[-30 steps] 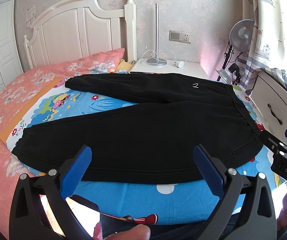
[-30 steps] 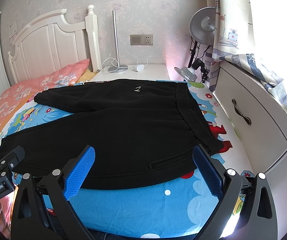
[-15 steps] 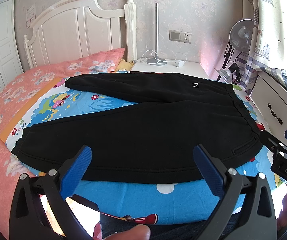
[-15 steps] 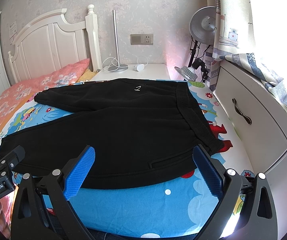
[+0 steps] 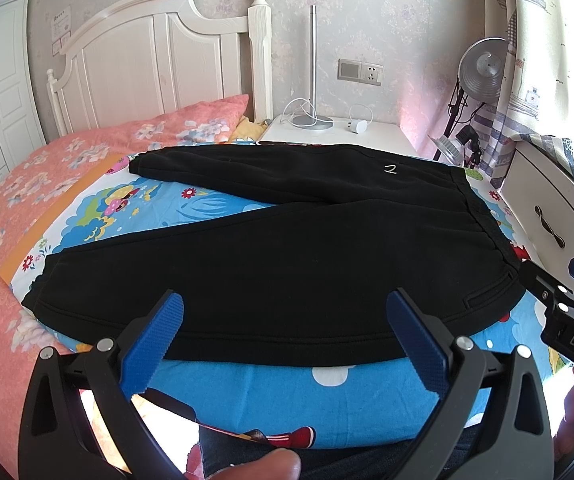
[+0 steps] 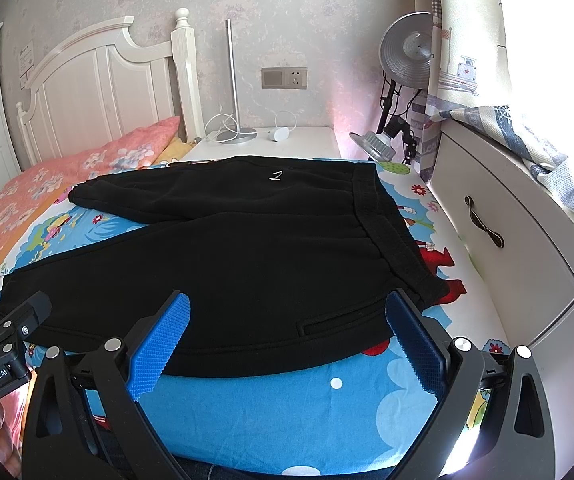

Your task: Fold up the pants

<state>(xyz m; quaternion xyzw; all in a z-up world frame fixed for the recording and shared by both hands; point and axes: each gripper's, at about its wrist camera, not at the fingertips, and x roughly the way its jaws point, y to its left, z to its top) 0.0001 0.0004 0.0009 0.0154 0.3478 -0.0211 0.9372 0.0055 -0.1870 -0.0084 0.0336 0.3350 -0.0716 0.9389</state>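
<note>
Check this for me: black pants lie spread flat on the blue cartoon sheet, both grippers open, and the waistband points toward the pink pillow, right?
One thing is off: the waistband points toward the white drawer unit, away from the pink pillow; the right wrist view shows it. The pants do lie flat on the sheet, with the left gripper and right gripper open.

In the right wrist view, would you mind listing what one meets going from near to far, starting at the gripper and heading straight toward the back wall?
right gripper → blue cartoon sheet → black pants → white nightstand → lamp base → wall socket
</note>
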